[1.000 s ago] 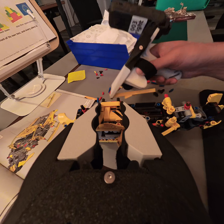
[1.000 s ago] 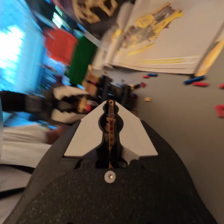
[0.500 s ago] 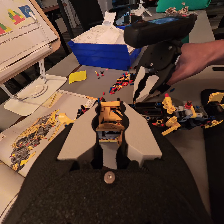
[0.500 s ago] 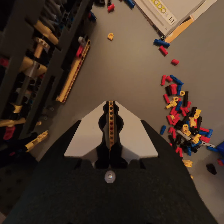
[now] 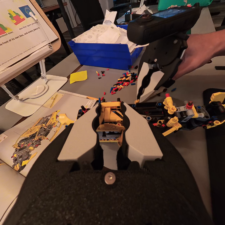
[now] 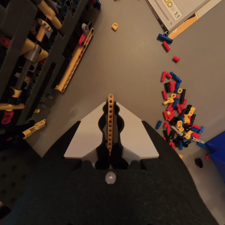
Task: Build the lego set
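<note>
A blue bin [image 5: 104, 56] held crumpled paper [image 5: 107, 35] on the grey desk [image 5: 92, 87]. The left claw [image 5: 110, 107] gripped the yellow model [image 5: 111, 116]; the right claw [image 6: 110, 103] pinched a yellow beam [image 6: 110, 121].

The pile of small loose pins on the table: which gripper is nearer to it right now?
Right. The right gripper hangs just beside the pile of loose pins, holding a yellow beam. The left gripper sits nearer the camera, clamped on the yellow cab, apart from the pile.

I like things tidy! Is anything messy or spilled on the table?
Yes. A heap of tiny red, blue, black and yellow pegs lies loose on the grey table beside the blue bin, with a few strays scattered apart.
</note>
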A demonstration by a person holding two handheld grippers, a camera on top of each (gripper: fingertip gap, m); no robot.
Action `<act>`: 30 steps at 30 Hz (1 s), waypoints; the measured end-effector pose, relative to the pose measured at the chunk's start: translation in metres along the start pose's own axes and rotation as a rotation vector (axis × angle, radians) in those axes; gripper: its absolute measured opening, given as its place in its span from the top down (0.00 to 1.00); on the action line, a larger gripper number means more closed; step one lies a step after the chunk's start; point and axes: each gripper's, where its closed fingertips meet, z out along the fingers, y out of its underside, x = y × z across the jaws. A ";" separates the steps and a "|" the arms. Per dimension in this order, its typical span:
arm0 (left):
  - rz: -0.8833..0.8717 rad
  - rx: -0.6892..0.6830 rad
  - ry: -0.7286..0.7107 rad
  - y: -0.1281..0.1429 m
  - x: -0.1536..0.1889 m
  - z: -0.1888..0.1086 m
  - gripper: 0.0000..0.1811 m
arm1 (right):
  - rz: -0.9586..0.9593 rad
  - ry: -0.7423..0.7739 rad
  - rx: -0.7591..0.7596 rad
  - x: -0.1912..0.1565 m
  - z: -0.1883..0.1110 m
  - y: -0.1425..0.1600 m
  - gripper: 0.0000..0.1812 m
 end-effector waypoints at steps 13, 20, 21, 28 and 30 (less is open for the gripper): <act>-0.025 0.036 0.021 0.000 0.000 -0.003 0.82 | 0.587 -0.863 0.420 -0.028 -0.070 -0.119 0.98; -0.038 0.064 0.030 -0.001 0.000 -0.002 0.82 | 0.800 -1.204 0.301 -0.051 -0.067 -0.144 0.97; -0.039 0.070 0.030 -0.001 0.000 -0.002 0.82 | 0.809 -1.200 0.299 -0.050 -0.067 -0.145 0.97; -0.046 0.091 0.030 -0.001 -0.001 -0.002 0.82 | 0.831 -1.138 0.314 -0.043 -0.068 -0.143 0.97; -0.045 0.089 0.031 -0.001 -0.001 -0.002 0.82 | 0.838 -1.140 0.296 -0.047 -0.065 -0.143 0.97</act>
